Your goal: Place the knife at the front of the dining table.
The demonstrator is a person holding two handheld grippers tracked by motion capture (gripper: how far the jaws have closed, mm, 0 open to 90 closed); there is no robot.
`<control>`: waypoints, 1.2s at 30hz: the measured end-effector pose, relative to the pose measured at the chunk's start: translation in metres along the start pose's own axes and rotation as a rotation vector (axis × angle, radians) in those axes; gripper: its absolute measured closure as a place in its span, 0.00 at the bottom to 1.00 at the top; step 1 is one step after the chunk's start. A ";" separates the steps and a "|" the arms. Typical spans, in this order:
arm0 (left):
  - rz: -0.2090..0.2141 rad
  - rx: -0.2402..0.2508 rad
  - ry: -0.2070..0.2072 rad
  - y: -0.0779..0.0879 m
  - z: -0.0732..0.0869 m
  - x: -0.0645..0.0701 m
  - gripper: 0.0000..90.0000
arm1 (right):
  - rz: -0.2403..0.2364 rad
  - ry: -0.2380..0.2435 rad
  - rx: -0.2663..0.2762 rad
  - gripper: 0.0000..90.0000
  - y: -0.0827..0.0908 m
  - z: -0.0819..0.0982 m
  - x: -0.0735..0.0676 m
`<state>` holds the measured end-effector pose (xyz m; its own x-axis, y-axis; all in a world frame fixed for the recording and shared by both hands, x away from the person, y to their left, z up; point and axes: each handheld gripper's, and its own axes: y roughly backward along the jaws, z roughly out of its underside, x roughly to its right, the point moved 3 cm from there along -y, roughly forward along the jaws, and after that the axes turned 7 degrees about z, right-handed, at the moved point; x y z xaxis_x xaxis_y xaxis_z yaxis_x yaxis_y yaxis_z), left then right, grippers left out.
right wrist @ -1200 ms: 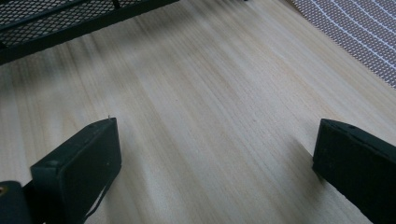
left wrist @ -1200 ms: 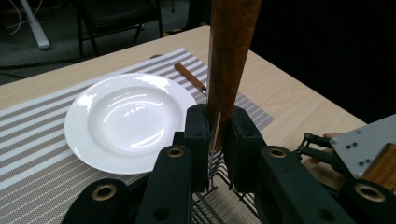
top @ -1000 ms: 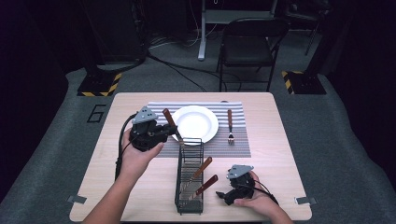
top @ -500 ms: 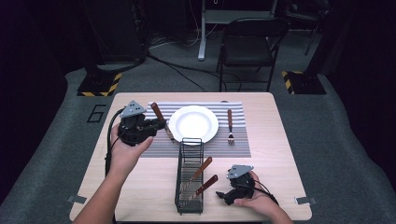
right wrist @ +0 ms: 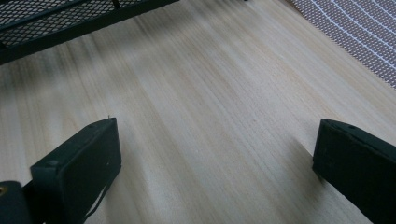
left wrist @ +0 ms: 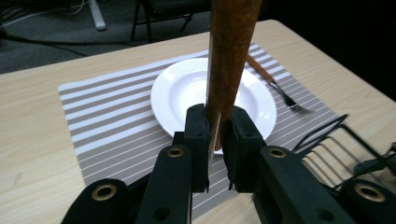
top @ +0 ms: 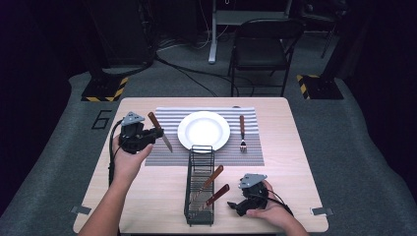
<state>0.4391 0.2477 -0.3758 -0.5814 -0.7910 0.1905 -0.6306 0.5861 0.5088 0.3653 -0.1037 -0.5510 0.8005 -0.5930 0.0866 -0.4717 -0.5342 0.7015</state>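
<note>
Since a sec ago the left gripper (top: 147, 135), in the person's left hand (top: 127, 160), has swung left and a bit lower: from just beside the black wire cutlery rack (top: 199, 187) and the plate's near-left edge, out to the left edge of the grey-and-white striped woven placemat (top: 169, 152). The wooden-handled table knife (top: 160, 132) went along with it, clenched between the jaws throughout. Judgement: knife has come from the rack area and is abt to be laid on the mat left of the round white ceramic plate (top: 203, 131), mirroring the wooden-handled metal fork (top: 242, 132) that lies on the mat right of the plate. Placing not yet done; knife is off the mat surface.

Knife, high view: reddish-brown handle up and away, steel blade slanting down-right twd the plate, tip over the mat. Left gripper view: handle (left wrist: 229, 51) rises straight up between the two black jaws, pads (left wrist: 196, 140) pinching it near where handle meets blade; thin steel edge visible in the gap.

Right gripper (top: 235, 204) rests low on the pale wood table (top: 295, 162), near-right of the rack, unmoved; jaws spread wide, nothing between them, bare tabletop (right wrist: 210, 107) below. Two more wooden-handled utensils (top: 211, 184) lean in the rack.
</note>
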 end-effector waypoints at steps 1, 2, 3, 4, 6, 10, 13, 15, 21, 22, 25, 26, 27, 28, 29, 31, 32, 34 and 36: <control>0.000 0.000 0.000 0.000 0.000 0.000 0.89 | 0.000 0.000 0.000 0.00 0.000 0.000 0.000; -0.010 -0.003 0.003 -0.002 0.003 -0.003 0.89 | 0.000 0.000 0.000 0.00 0.000 0.000 0.000; -0.019 -0.014 0.014 -0.005 0.008 -0.008 0.89 | 0.000 -0.001 0.000 0.00 0.000 0.000 0.000; -0.025 -0.022 0.024 -0.007 0.011 -0.012 0.89 | 0.000 -0.001 0.000 0.00 0.000 0.000 0.000; -0.044 -0.033 0.035 -0.010 0.017 -0.018 0.89 | 0.000 0.000 0.000 0.00 0.000 0.000 0.000; -0.067 -0.053 0.042 -0.015 0.027 -0.026 0.89 | 0.000 0.000 0.000 0.00 0.000 0.000 0.000; -0.073 -0.063 0.053 -0.017 0.031 -0.031 0.89 | 0.000 -0.001 0.000 0.00 0.000 0.000 0.000; -0.077 -0.066 0.056 -0.018 0.033 -0.032 0.89 | 0.000 0.000 0.000 0.00 0.000 0.000 0.000; -0.090 -0.081 0.062 -0.023 0.039 -0.037 0.89 | 0.000 0.000 0.000 0.00 0.000 0.000 0.000; -0.092 -0.087 0.062 -0.023 0.040 -0.038 0.89 | 0.000 0.000 0.000 0.00 0.000 0.000 0.000; -0.106 -0.092 0.056 -0.026 0.041 -0.039 0.89 | 0.000 0.000 0.000 0.00 0.000 0.000 0.000; -0.110 -0.094 0.054 -0.027 0.041 -0.039 0.89 | 0.000 0.000 0.000 0.00 0.000 0.000 0.000; -0.110 -0.094 0.054 -0.027 0.041 -0.039 0.89 | 0.000 0.000 0.000 0.00 0.000 0.000 0.000; -0.103 -0.096 0.054 -0.029 0.041 -0.040 0.89 | 0.000 0.000 0.000 0.00 0.000 0.000 0.000; -0.106 -0.096 0.055 -0.031 0.041 -0.040 0.89 | 0.000 0.000 0.000 0.00 0.000 0.000 0.000; -0.105 -0.098 0.059 -0.034 0.041 -0.040 0.89 | 0.000 0.000 0.000 0.00 0.000 0.000 0.000; -0.104 -0.095 0.058 -0.035 0.041 -0.041 0.89 | 0.000 -0.001 -0.001 0.00 0.000 0.000 0.000; -0.104 -0.087 0.069 -0.038 0.040 -0.042 0.89 | 0.000 0.000 0.000 0.00 0.000 0.000 0.000; -0.103 -0.095 0.074 -0.041 0.037 -0.044 0.89 | 0.000 0.000 0.000 0.00 0.000 0.000 0.000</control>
<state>0.4713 0.2650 -0.4360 -0.4746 -0.8587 0.1931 -0.6314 0.4851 0.6050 0.3653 -0.1037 -0.5510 0.8003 -0.5933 0.0866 -0.4719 -0.5340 0.7015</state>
